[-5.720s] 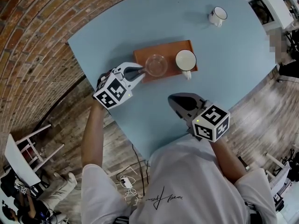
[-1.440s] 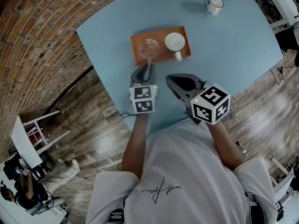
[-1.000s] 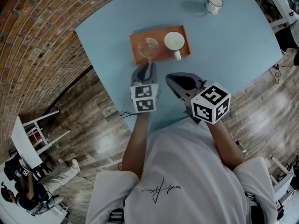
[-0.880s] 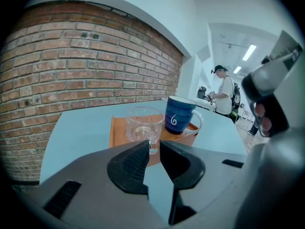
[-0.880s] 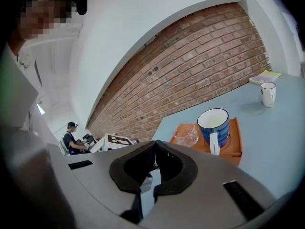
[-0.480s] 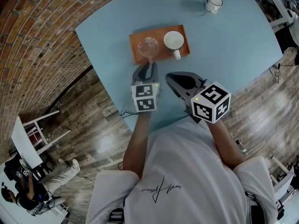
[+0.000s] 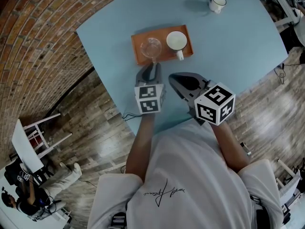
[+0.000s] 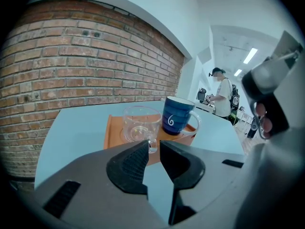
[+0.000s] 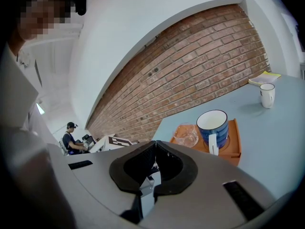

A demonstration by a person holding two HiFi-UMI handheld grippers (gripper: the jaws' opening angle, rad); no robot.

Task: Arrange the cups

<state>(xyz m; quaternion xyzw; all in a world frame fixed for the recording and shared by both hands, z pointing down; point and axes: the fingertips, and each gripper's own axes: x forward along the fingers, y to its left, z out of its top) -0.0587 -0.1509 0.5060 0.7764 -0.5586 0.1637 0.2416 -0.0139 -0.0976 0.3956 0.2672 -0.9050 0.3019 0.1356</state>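
left tongs (image 7: pixel 151 66): grey body, black ribbed pads, cube white with black square markers. right tongs (image 7: pixel 173 77): same grey and black, same marker pattern.

Ahead of both: orange rectangular wooden tray (image 7: pixel 163 56) on the pale blue counter (image 7: pixel 228 51).

On the tray, straight ahead of the left tongs: clear colourless glass cup (image 7: pixel 151 46). Beside it, ahead of the right tongs: dark blue ceramic mug (image 7: pixel 177 40), white inside, white handle, white swirl on its side.

Far beyond the right tongs: small white enamel mug (image 7: pixel 217 3), dark rim.

Left of the left tongs: red-brown brick wall (image 8: pixel 86 56), pale mortar lines.
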